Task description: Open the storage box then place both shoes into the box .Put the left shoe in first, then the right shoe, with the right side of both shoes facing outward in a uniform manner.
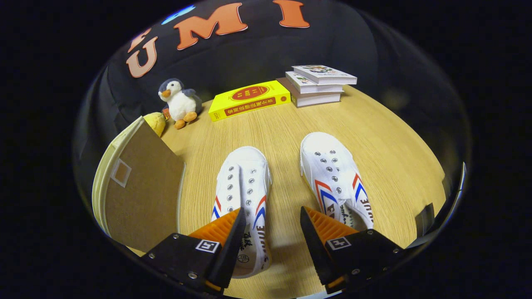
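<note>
Two white canvas shoes lie toes-away on the wooden table (291, 124): the left shoe (243, 187) under the left fingertip, the right shoe (332, 174) just ahead of the right. The gripper (272, 216) gapes wide, holding nothing. The storage box (137, 191) stands left, lid shut.

Yellow book (248, 100) on worktop: spine carries "2022" at near end, then row of Chinese characters on red band, too small to read surely. Left shoe (245, 195) side: letters "UE" legible. Right shoe (334, 178) side: "UE" likewise. Stacked books (318, 84): cover print unreadable.
</note>
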Tool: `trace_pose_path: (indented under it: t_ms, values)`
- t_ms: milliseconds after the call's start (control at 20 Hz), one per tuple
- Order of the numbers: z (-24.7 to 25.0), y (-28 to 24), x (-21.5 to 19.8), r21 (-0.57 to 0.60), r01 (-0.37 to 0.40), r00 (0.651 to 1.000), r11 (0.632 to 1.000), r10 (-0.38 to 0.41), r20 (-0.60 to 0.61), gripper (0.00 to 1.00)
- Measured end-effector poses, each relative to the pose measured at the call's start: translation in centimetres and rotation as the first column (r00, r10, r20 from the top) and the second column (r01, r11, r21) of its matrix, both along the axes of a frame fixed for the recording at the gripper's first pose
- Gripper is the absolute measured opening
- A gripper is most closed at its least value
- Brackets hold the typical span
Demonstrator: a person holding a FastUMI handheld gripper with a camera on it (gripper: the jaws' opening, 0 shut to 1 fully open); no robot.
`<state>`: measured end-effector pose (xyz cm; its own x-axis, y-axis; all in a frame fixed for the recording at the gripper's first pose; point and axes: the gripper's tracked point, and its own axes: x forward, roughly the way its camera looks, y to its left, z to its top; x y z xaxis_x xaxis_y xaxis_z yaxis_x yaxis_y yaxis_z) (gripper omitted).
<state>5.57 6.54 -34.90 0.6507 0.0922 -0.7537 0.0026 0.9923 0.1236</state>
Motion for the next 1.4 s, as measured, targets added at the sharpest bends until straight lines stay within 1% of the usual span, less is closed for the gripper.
trace_pose_path:
  t_ms: [200, 250, 300, 350, 550, 700, 750, 800, 850, 900, 950, 1000, 1200, 1400]
  values:
    - [-0.9, 0.8, 0.2, 0.015, -0.023, 0.999, 1.000, 0.023, -0.025, 0.70]
    - [-1.0, 1.1, 0.2, 0.024, -0.034, 0.999, 0.999, 0.035, -0.032, 0.64]
    - [-1.1, 1.4, 0.3, 0.036, -0.040, 0.999, 0.999, 0.042, -0.035, 0.61]
    - [-1.1, 1.7, 0.3, 0.048, -0.045, 0.998, 0.998, 0.047, -0.044, 0.52]
    - [-1.4, 2.3, 0.3, 0.060, -0.070, 0.993, 0.996, 0.075, -0.086, 0.28]
    - [-1.5, 2.3, 0.4, 0.112, -0.078, 0.986, 0.991, 0.093, -0.139, 0.28]
    - [-1.4, 2.5, 0.4, 0.137, -0.089, 0.986, 0.987, 0.107, -0.126, 0.28]
    - [-1.4, 2.6, 0.5, 0.151, -0.094, 0.989, 0.984, 0.109, -0.097, 0.24]
    - [-1.3, 2.6, 0.5, 0.155, -0.111, 0.991, 0.982, 0.122, -0.063, 0.14]
    - [-1.3, 2.4, 0.7, 0.157, -0.124, 0.991, 0.980, 0.130, -0.030, 0.11]
    - [-1.2, 2.4, 0.6, 0.170, -0.124, 0.992, 0.978, 0.129, -0.017, 0.04]
    - [-1.0, 2.3, 0.6, 0.191, -0.116, 0.992, 0.975, 0.122, -0.019, 0.01]
    - [1.1, 2.4, 1.5, 0.234, -0.095, 0.995, 0.968, 0.096, 0.007, 0.00]
    - [3.8, 1.6, 2.4, 0.255, -0.034, 0.999, 0.966, 0.023, 0.043, 0.00]
